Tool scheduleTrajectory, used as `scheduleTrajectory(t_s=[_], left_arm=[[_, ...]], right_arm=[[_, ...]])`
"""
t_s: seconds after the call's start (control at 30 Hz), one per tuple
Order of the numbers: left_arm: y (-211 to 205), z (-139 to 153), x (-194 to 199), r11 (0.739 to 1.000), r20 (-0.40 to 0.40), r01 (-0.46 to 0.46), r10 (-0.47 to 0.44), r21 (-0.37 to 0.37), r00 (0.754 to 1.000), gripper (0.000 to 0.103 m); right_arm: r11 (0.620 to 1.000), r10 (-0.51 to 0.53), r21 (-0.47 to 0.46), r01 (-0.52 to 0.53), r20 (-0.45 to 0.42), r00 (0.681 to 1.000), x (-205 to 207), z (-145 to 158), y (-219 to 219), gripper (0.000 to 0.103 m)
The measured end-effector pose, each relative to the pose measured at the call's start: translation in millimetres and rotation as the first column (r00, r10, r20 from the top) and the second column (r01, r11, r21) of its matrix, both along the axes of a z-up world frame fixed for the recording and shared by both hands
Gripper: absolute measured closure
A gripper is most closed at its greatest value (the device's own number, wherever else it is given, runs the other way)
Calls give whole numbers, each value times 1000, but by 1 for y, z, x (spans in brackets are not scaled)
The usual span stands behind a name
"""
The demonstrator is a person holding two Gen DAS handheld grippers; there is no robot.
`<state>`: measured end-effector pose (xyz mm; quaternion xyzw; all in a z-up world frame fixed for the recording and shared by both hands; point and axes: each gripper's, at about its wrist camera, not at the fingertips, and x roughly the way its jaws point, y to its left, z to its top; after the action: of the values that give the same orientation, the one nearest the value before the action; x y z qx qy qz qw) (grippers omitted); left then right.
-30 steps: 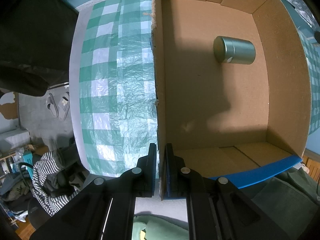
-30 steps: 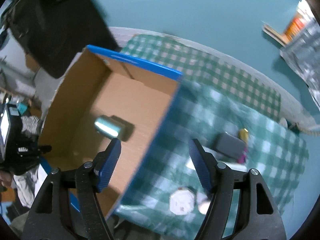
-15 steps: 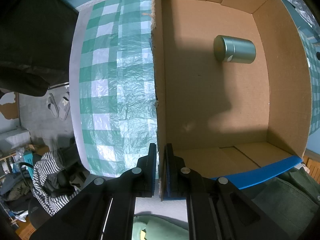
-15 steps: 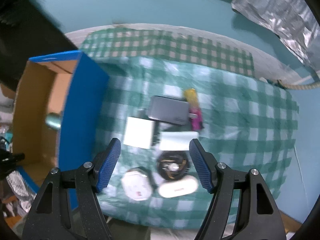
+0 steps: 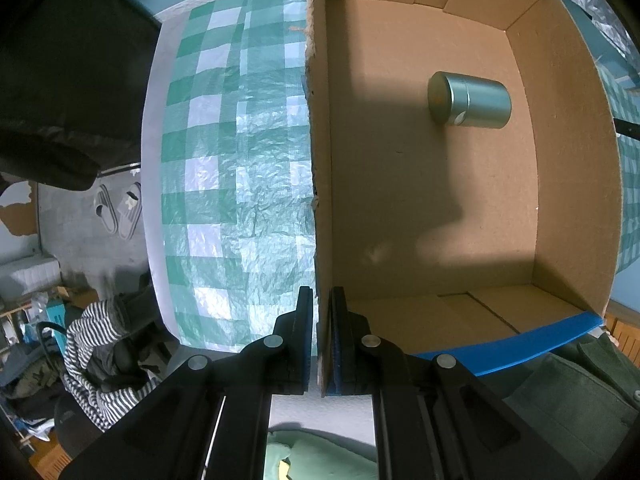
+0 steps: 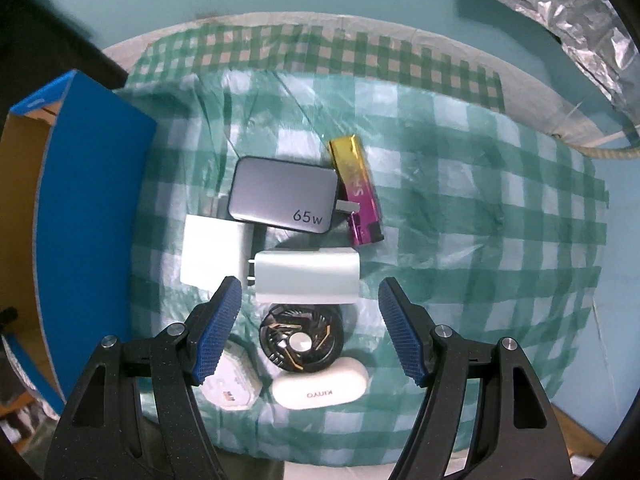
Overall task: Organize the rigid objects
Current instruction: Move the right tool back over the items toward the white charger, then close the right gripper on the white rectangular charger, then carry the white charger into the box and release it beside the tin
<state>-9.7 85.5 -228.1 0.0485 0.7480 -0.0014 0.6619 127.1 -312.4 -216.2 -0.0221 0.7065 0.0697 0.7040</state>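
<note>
My left gripper (image 5: pixel 321 328) is shut on the near wall of a cardboard box (image 5: pixel 320 160) with blue outer sides. A silver tin (image 5: pixel 469 98) lies on its side inside the box. My right gripper (image 6: pixel 310 328) is open and empty above a cluster of items on the checked cloth: a grey 65W charger (image 6: pixel 282 195), a white square charger (image 6: pixel 210 258), a pale charger (image 6: pixel 308 276), a yellow-magenta lighter (image 6: pixel 356 190), a black round fan (image 6: pixel 301 342), a white oval case (image 6: pixel 320 388) and a white round item (image 6: pixel 232 384).
The box's blue side (image 6: pixel 88 200) stands left of the items in the right wrist view. The green checked cloth (image 6: pixel 480 220) covers the table. Crinkled foil (image 6: pixel 560 20) hangs at upper right. Clothes (image 5: pixel 92 352) and slippers (image 5: pixel 120 210) lie on the floor left.
My right gripper has swung from over the box to the right and now hovers over the cluster of items. The left gripper and box have not moved.
</note>
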Motion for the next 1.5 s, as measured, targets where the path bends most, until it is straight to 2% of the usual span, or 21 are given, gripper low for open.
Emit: scheduleTrajectory(t_s=[0.43,0.5,0.57,0.7,1.03,1.5], left_arm=[[0,-2,-1,1000,-1,-1,1,4,1000,95],[-1,-2,-1,1000,-1,-1,1,4,1000,95],[-1,-2,-1,1000,-2,-1,1,5,1000,95],[-1,-2,0,1000,-1,0,0,5,1000,95],[-2,-1,0,1000,-1,-1,1,5,1000,95],[-3,-1,2,1000,-1,7,-7,5,1000,95]], right_arm=[[999,12,-32,-14,-49,999,10,-30,6,32],[999,8,-34,-10,-59,998,12,-34,7,33],[1000,4,-30,-6,-65,998,12,-36,8,40],[999,-5,-43,2,-70,998,14,-41,8,44],[999,7,-37,-9,-59,998,8,-39,8,45],[1000,28,-4,-28,1,1000,-1,-2,14,45]])
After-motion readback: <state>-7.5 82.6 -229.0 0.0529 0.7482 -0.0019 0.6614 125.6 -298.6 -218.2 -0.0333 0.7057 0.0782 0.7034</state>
